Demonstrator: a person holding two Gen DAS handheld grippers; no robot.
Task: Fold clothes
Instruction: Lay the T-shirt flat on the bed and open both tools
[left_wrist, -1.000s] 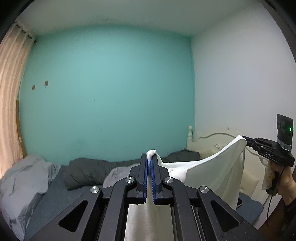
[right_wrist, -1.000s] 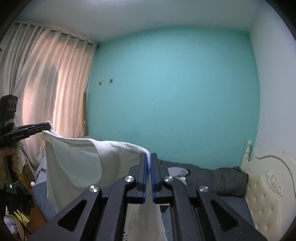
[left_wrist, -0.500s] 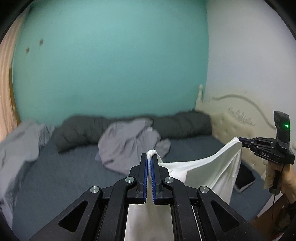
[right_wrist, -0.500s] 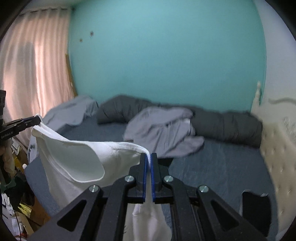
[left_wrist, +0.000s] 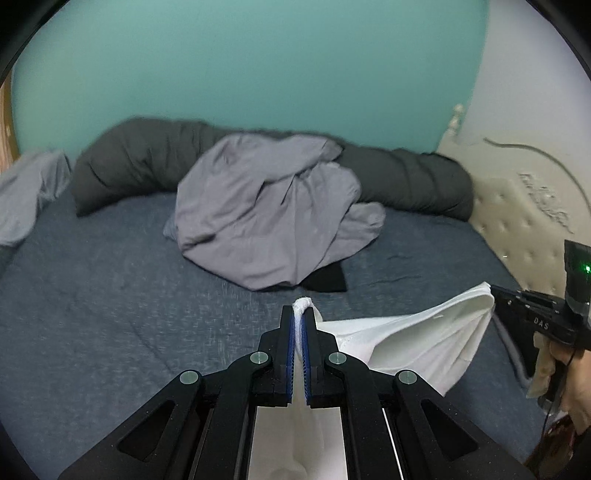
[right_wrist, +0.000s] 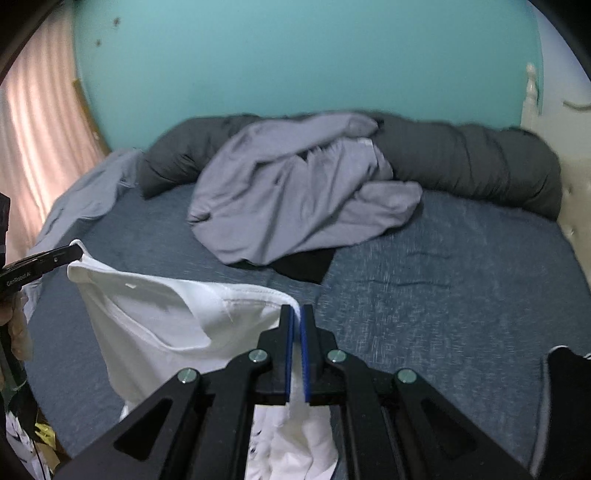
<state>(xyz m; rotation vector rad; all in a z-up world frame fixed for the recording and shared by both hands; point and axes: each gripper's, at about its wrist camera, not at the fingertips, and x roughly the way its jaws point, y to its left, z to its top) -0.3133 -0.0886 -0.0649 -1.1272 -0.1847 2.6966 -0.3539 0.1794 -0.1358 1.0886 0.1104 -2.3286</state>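
Room: bedroom with a teal wall (left_wrist: 258, 66) behind a bed (left_wrist: 92, 295) with a blue-grey sheet.
Left gripper (left_wrist: 298, 317): closest to its own camera, above the bed; its two blue-lined fingers are pinched on a bunched corner of the white shirt (left_wrist: 417, 343).
Right gripper (right_wrist: 297, 314): also above the bed; its fingers are pressed together on the other top corner of the white shirt (right_wrist: 155, 317).
White shirt: hangs in the air between the two grippers, over the near edge of the bed, sagging in the middle.
Black cloth (right_wrist: 306, 264): flat on the bed, past the shirt, partly under the grey pile.
Grey pile (left_wrist: 266, 214): crumpled clothes in the middle of the bed.
Dark blanket (right_wrist: 469, 158): rolled along the far side of the bed, by the wall.
Headboard (left_wrist: 524, 225): cream and padded, at the right end of the bed.
Curtain (right_wrist: 33, 140): pink, left of the bed.
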